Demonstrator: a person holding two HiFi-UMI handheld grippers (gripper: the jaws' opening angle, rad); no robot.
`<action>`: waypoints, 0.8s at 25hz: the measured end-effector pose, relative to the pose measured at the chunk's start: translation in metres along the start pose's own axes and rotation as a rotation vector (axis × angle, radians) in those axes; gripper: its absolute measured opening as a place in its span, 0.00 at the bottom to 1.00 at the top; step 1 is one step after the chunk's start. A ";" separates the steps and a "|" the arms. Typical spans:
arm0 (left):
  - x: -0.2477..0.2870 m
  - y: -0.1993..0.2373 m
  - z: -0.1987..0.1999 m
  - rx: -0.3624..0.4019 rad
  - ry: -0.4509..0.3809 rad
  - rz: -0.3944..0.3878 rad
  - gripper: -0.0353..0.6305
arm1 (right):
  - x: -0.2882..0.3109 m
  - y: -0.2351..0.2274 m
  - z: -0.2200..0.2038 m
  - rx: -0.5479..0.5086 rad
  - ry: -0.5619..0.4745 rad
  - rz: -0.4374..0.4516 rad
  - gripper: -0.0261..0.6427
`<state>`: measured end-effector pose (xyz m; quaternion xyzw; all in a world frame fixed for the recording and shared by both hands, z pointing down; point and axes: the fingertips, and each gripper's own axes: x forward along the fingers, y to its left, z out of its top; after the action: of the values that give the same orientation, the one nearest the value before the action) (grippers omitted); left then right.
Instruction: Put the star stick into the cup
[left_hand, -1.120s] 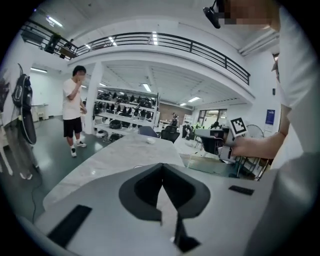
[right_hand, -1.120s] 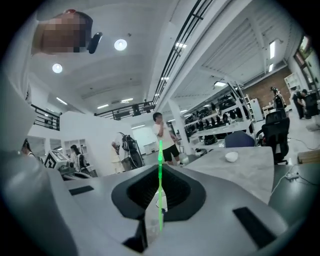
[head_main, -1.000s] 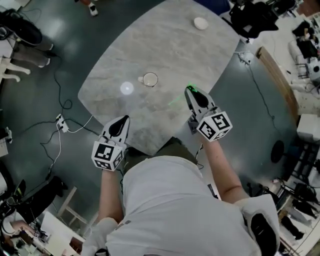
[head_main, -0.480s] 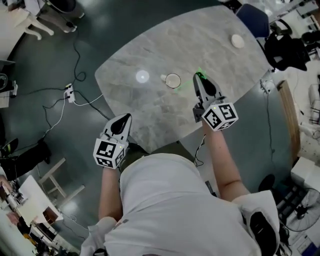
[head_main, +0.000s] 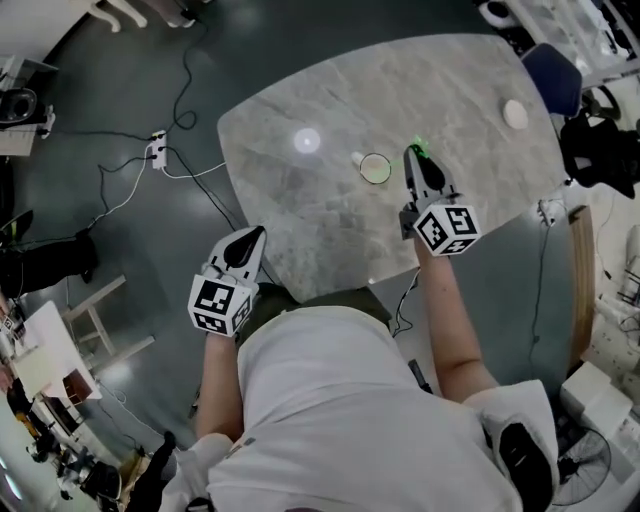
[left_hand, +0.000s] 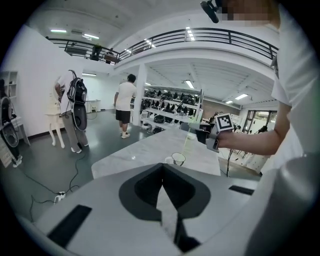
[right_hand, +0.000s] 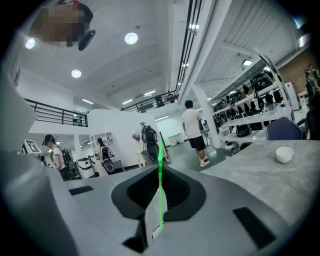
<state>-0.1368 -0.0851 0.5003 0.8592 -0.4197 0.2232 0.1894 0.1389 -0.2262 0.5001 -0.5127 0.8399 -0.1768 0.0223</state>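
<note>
A small glass cup (head_main: 375, 168) stands on the marble table (head_main: 470, 70). My right gripper (head_main: 415, 153) hovers just to the cup's right, shut on a thin green star stick (head_main: 417, 147). In the right gripper view the stick (right_hand: 160, 180) stands upright between the closed jaws of the right gripper (right_hand: 159, 196). The left gripper view shows the cup (left_hand: 178, 159) with the pale green stick (left_hand: 189, 142) slanting just above it. My left gripper (head_main: 248, 238) is shut on nothing, held off the table's near-left edge.
A white bowl (head_main: 515, 113) sits at the table's far right, also in the right gripper view as the bowl (right_hand: 284, 154). A power strip (head_main: 155, 150) and cables lie on the floor to the left. A blue chair (head_main: 553, 75) stands beyond the table. People stand far off.
My right gripper has carried the green stick closer to the cup, from well short of it to right beside it. The left gripper has stayed by the table's edge.
</note>
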 end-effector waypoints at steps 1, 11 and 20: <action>-0.002 0.003 -0.001 -0.005 0.001 0.011 0.06 | 0.004 -0.001 -0.005 0.002 0.011 0.002 0.08; -0.011 0.012 -0.015 -0.039 0.013 0.077 0.05 | 0.019 -0.023 -0.049 0.070 0.088 -0.044 0.08; -0.016 0.014 -0.019 -0.052 0.017 0.101 0.06 | 0.015 -0.047 -0.065 0.158 0.084 -0.112 0.08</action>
<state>-0.1607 -0.0731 0.5094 0.8297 -0.4667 0.2288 0.2035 0.1580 -0.2407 0.5784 -0.5475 0.7937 -0.2646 0.0174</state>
